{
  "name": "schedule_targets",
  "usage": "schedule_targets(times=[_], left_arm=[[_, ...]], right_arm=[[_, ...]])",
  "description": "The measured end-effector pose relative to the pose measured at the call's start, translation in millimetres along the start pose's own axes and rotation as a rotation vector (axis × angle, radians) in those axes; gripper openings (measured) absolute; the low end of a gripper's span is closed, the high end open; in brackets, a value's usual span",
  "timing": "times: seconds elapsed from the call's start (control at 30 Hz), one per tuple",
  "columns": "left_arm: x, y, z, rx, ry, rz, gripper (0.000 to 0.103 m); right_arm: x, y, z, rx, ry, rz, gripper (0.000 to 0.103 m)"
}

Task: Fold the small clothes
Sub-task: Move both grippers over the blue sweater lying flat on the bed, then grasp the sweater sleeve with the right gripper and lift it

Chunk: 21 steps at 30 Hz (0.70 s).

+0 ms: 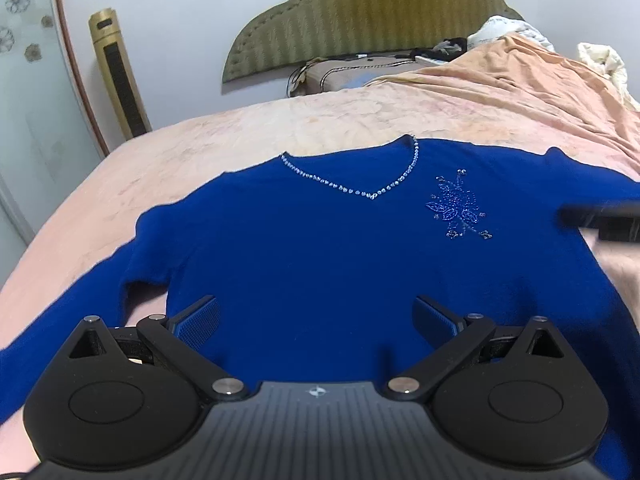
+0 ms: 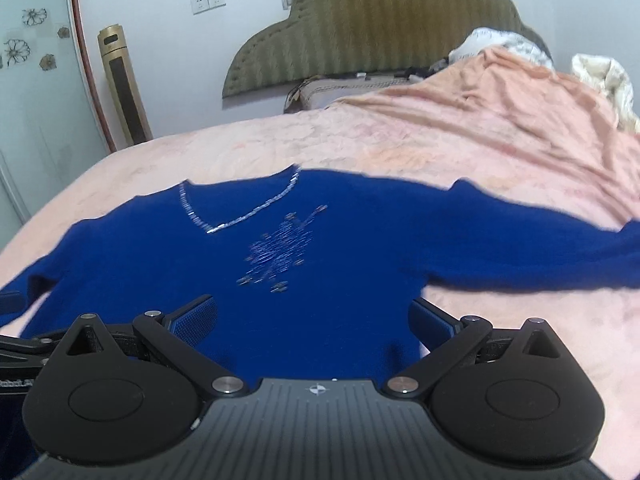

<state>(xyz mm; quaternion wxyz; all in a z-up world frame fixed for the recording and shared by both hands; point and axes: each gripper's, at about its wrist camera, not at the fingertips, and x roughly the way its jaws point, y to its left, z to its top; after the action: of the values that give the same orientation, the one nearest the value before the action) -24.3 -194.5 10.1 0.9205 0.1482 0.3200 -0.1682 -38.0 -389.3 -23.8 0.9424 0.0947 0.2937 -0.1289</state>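
A royal-blue V-neck sweater (image 1: 320, 248) lies flat, front up, on the pink bed, with a beaded neckline and a beaded flower on the chest. Both sleeves are spread out to the sides. My left gripper (image 1: 316, 316) is open and empty, hovering over the sweater's lower body. The sweater also shows in the right wrist view (image 2: 280, 280), blurred by motion. My right gripper (image 2: 314, 314) is open and empty above the lower right part of the body. A dark blurred part of the right gripper shows at the right edge of the left wrist view (image 1: 604, 220).
The pink bedspread (image 1: 280, 120) covers the bed. A rumpled orange blanket (image 1: 500, 80) and white bedding (image 1: 604, 60) lie at the far right. An olive headboard (image 1: 360, 12) and a gold tower fan (image 1: 118, 76) stand by the wall.
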Motion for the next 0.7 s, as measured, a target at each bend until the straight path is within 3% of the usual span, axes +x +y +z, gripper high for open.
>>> schedule_targets(times=[0.17, 0.37, 0.43, 0.57, 0.6, 0.7], left_arm=[[2.6, 5.8, 1.0, 0.011, -0.008, 0.015, 0.103], [14.7, 11.1, 1.9, -0.002, 0.024, 0.022, 0.103], [18.9, 9.5, 2.0, 0.003, 0.034, 0.025, 0.103], [25.0, 3.8, 1.8, 0.032, 0.045, 0.04, 0.103], [26.6, 2.5, 2.2, 0.04, 0.048, 0.046, 0.103], [30.2, 0.5, 3.8, 0.052, 0.052, 0.061, 0.103]], right_arm=[[-6.8, -77.3, 21.1, 0.1, -0.097, -0.205, 0.103], [-25.1, -241.3, 42.8, 0.472, -0.194, -0.329, 0.097], [-30.6, -293.0, 43.6, 0.589, -0.228, -0.336, 0.092], [-17.9, -359.6, 39.3, 0.722, -0.212, -0.355, 0.082], [-13.8, -372.1, 35.4, 0.75, -0.207, -0.354, 0.075], [0.0, -399.6, 21.7, 0.857, -0.218, -0.257, 0.067]])
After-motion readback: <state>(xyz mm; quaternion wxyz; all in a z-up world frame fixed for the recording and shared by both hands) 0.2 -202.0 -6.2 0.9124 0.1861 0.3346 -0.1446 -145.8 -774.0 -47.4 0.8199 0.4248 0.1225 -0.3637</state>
